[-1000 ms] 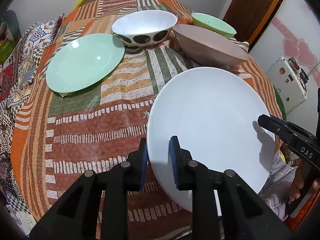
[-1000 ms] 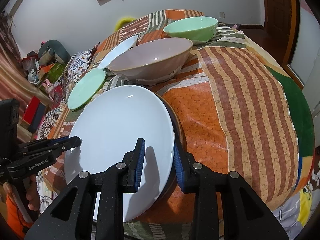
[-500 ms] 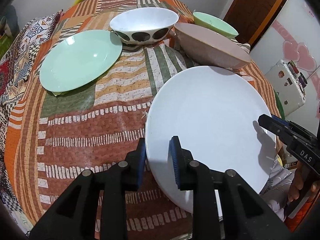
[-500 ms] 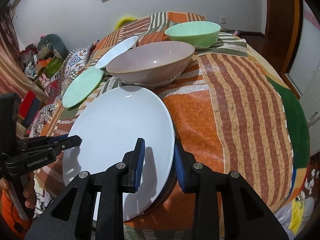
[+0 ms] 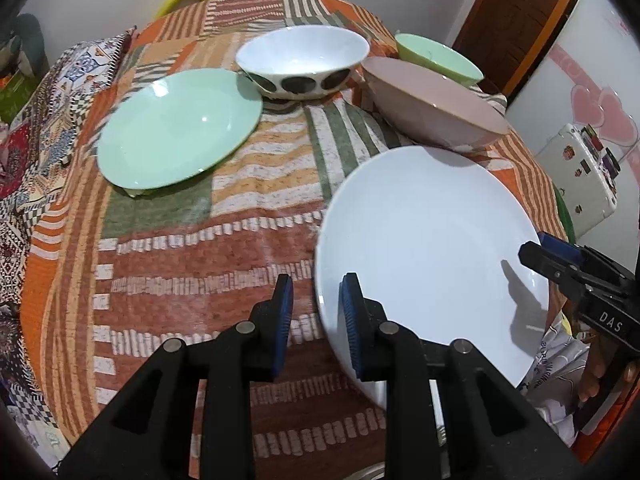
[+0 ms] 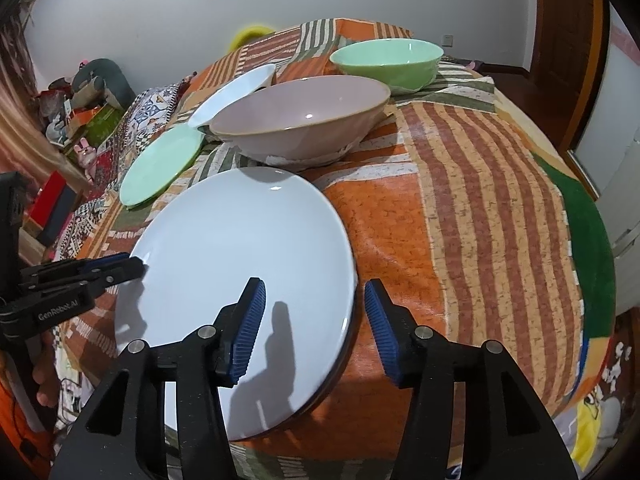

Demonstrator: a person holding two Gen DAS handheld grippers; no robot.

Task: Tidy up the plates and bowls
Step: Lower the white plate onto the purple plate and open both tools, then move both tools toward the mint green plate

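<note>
**Both claws spread at the white plate's rim**

The large round white ceramic plate [image 6: 240, 264] lies flat on the patchwork-covered surface [image 6: 460, 200], before the wide pink bowl [image 6: 304, 120]. The right claw [image 6: 312, 320] straddles its near edge, spread; the left claw [image 5: 316, 316] is likewise spread, gripping nothing.

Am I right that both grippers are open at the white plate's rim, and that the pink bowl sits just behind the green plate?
Not quite: the pink bowl sits just behind the white plate, not the green plate, as the right wrist view shows. Both the left gripper and right gripper are indeed open at the white plate's rim.
</note>
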